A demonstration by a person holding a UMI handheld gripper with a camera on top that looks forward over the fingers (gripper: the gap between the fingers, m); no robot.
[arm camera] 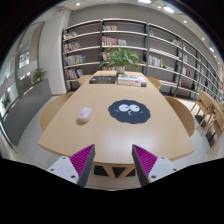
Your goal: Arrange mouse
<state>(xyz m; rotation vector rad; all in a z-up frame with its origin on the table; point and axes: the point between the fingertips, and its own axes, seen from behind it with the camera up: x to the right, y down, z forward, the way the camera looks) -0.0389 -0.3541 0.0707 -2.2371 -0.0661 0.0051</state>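
Observation:
A small pale pink mouse (pixel 84 114) lies on the light wooden table (pixel 100 135), left of a round black mouse pad (pixel 129 111) with white cartoon eyes. My gripper (pixel 113 160) hangs over the table's near edge, well short of both. Its two fingers with magenta pads (pixel 83 158) stand wide apart with nothing between them. The mouse is beyond the left finger and the pad is beyond the right finger.
A potted green plant (pixel 124 58) and stacked books (pixel 103 77) stand at the table's far end. Wooden chairs (pixel 205 110) stand to the right. Long bookshelves (pixel 150 50) fill the back wall. Grey floor (pixel 25 110) lies to the left.

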